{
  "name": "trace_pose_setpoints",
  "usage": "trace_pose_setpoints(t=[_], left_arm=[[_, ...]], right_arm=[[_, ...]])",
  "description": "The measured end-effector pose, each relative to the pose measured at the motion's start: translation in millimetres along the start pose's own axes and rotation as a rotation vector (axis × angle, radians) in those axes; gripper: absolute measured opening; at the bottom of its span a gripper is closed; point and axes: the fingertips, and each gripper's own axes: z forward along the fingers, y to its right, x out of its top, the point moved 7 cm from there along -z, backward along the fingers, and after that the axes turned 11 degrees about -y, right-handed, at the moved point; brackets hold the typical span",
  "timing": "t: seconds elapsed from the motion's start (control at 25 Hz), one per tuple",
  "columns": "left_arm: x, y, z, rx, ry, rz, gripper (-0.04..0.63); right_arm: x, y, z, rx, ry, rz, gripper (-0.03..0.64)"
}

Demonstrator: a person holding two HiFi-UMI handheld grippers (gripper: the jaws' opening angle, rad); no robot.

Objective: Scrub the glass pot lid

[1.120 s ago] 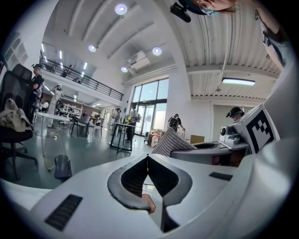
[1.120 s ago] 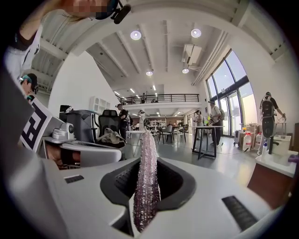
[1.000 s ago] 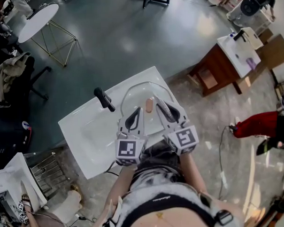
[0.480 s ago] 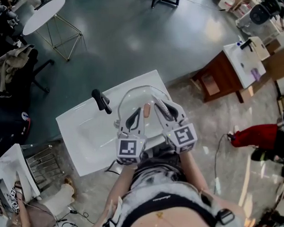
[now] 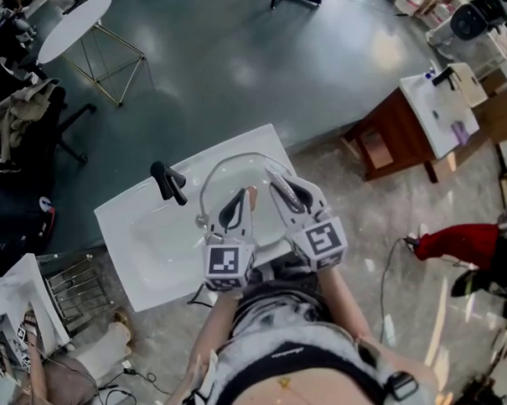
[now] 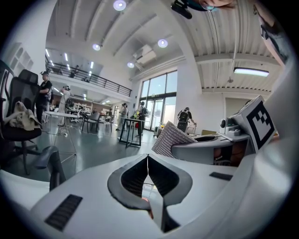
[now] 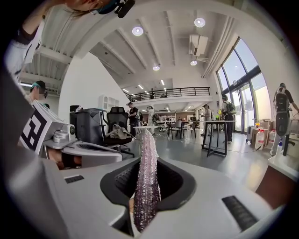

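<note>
— What have your grippers got?

— My right gripper (image 5: 275, 182) is clamped on a purple, glittery scrubber (image 7: 147, 177), which stands on edge between the jaws and pokes out past their tips. My left gripper (image 6: 148, 158) has its jaws pressed together at the tips. I can make out nothing between them, so I cannot tell whether they pinch anything.

— And the glass pot lid?

— The glass pot lid (image 5: 232, 160) is over the right part of the white sink (image 5: 138, 243), its rim arching round the far side of both grippers. The scrubber sits just inside that arc, between the two grippers.

— How tight is it around you?

— The black faucet (image 5: 167, 183) stands left of the lid, near but apart. The sink's far edge runs just beyond the rim, and its right corner lies close by my right gripper. Past that is open grey floor (image 5: 243, 63). A round white table (image 5: 72, 28) is far left and a wooden cabinet (image 5: 391, 132) far right, both well apart.
</note>
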Motion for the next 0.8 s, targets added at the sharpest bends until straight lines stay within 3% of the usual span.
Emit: trace_pose_setpoints(t=[0.2, 0.8], left_arm=[[-12.6, -3.0, 13.7, 0.013, -0.060, 0.023, 0.016], [-76.7, -10.4, 59.8, 0.003, -0.234, -0.018, 0.185]], right_arm=[[-10.8, 10.6, 7.3, 0.003, -0.042, -0.023, 0.084], [-50.7, 27.3, 39.0, 0.007, -0.165, -0.008, 0.084]])
